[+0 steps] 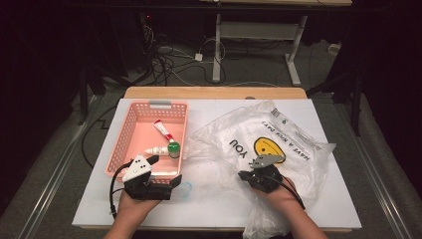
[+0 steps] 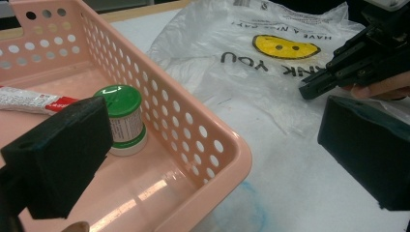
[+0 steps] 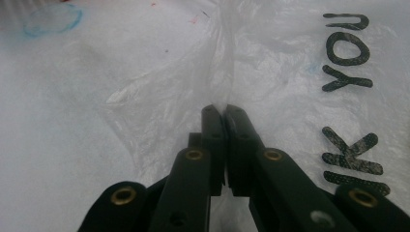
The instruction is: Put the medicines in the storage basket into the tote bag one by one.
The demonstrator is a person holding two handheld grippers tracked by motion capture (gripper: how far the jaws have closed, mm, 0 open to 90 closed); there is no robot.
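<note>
A pink perforated basket (image 1: 124, 134) stands on the left of the table. It holds a green-lidded jar (image 1: 173, 149), a red and white tube (image 1: 162, 130) and a small white bottle (image 1: 155, 150). My left gripper (image 1: 164, 170) is open and straddles the basket's near right corner. One pad (image 2: 63, 154) is inside, close to the jar (image 2: 119, 118), and the other pad (image 2: 367, 150) is outside over the table. A clear plastic bag (image 1: 278, 129) with a yellow smiley lies on the right. My right gripper (image 3: 223, 113) is shut, pinching a raised fold of the bag (image 3: 159, 87) near its left edge.
A blue ring mark (image 1: 185, 189) is drawn on the white table top (image 1: 99, 199) between the two grippers. The table's wooden back edge (image 1: 214, 92) lies beyond the basket and bag. Cables and desk legs (image 1: 217, 50) are on the floor behind.
</note>
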